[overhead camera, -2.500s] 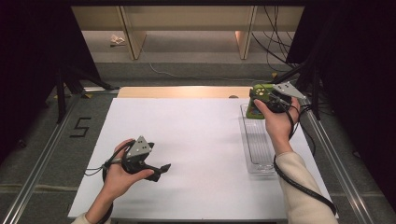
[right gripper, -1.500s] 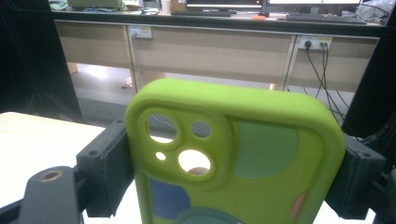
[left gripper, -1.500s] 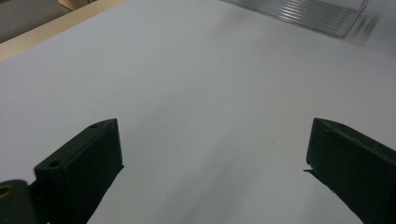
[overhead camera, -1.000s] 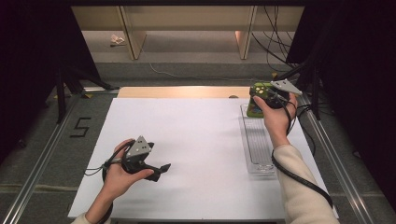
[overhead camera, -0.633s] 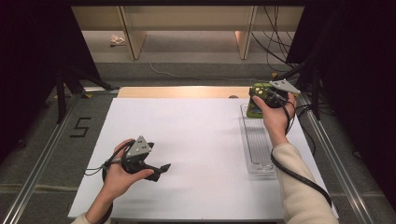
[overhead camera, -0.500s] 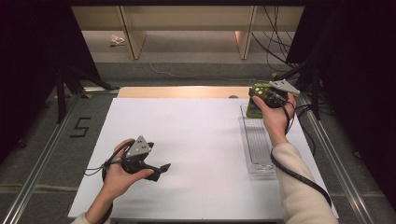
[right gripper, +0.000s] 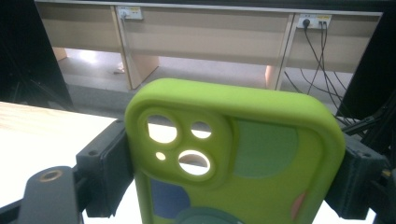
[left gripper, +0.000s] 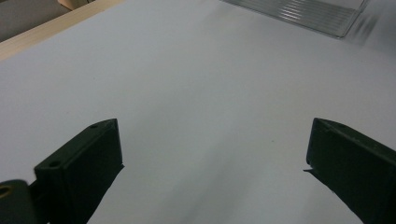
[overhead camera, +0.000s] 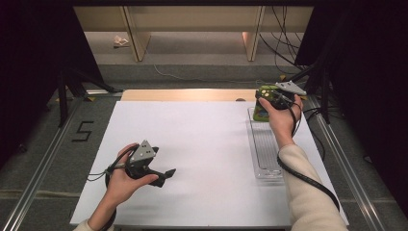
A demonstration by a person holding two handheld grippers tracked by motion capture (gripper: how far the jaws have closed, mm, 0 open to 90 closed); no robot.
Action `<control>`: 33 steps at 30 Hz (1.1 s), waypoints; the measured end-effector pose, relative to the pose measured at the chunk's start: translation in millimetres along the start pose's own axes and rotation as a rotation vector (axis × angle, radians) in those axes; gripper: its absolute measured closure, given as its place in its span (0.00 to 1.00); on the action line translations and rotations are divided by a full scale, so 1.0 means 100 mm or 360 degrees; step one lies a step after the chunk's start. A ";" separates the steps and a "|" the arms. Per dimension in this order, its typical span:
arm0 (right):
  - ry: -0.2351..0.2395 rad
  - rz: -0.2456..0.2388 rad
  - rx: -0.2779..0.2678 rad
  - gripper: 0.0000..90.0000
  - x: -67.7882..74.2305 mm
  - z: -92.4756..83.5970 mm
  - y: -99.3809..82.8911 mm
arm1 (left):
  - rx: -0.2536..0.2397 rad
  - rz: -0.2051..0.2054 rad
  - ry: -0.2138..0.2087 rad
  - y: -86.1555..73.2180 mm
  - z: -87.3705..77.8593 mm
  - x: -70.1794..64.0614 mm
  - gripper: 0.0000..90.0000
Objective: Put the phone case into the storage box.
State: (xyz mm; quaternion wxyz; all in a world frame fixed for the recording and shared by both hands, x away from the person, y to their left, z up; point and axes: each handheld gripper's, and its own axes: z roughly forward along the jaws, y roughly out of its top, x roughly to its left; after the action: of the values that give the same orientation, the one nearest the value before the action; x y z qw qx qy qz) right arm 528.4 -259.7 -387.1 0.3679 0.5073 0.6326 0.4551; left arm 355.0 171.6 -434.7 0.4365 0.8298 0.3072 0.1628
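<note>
Unmoved: right gripper [overhead camera: 267,97] | jaws clamp rounded lime phone case [right gripper: 233,154]

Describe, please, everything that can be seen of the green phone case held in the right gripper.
The lime-green phone case looks like soft, matte rubber with rounded corners. Its raised camera block has three round cut-outs and one small hole, open to the background. Darker green, blue and pink patches mark its back. It stands nearly upright, camera end up, clamped across its width by the right gripper, one black jaw on each side edge. In the high view it is above the far end of the clear plastic tray.
</note>
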 end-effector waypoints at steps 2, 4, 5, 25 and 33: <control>-0.0002 0.0002 0.0003 0.20 0.00 0.01 0.00 | 0.0001 0.0000 0.0000 0.00 0.00 0.00 0.04; -0.0004 -0.0002 0.0011 0.20 0.00 0.03 0.00 | 0.0001 0.0000 0.0000 0.00 0.00 0.00 0.04; -0.0004 -0.0002 0.0013 0.20 0.00 0.04 -0.01 | 0.0002 0.0001 0.0000 0.00 0.00 0.00 0.04; -0.0022 -0.0005 0.0051 0.20 -0.01 0.12 0.01 | 0.0000 -0.0001 -0.0002 0.00 0.00 0.00 0.04; -0.0024 -0.0010 0.0061 0.20 0.00 0.15 0.00 | -0.0003 -0.0002 -0.0002 0.00 0.00 0.00 0.04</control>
State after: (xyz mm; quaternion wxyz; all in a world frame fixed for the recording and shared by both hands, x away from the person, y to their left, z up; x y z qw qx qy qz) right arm 542.4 -256.8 -391.9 0.3642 0.5157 0.6401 0.4379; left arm 355.2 171.8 -434.7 0.4375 0.8294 0.3072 0.1623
